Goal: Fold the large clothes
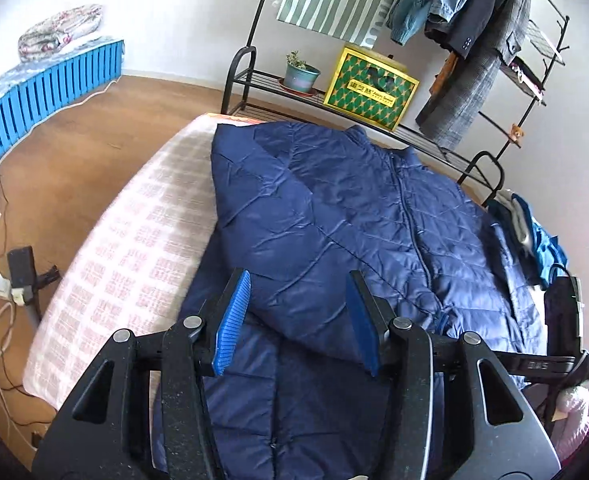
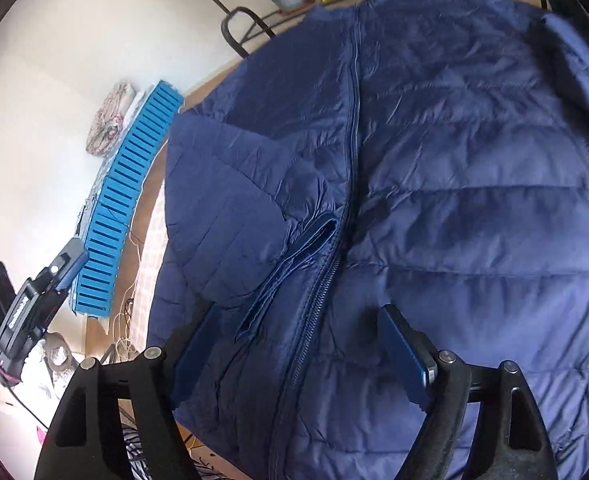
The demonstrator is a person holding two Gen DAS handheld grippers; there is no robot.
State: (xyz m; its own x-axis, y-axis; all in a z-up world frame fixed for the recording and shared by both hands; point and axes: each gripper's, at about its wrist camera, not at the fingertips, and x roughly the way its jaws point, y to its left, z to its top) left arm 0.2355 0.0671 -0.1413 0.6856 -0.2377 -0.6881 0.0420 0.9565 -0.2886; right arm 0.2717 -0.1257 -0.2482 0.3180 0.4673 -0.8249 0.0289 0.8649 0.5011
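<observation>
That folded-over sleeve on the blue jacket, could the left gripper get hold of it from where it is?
Probably yes. The left gripper is open right above the sleeve on the jacket, and nothing lies between its fingers and the fabric.

One navy jacket (image 1: 334, 216) on one bed (image 1: 134, 240), two claws — left (image 1: 298, 320), right (image 2: 298, 360) — one plant pot (image 1: 302, 76), one yellow box (image 1: 370, 88).

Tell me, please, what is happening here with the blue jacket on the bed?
A person with a gripper in each hand is folding a navy padded jacket laid zip-side up on a checked bed cover. One sleeve is already folded across the front. The left gripper is open over that sleeve's end, and the right gripper is open near the zip at the hem. Neither holds any fabric.
</observation>
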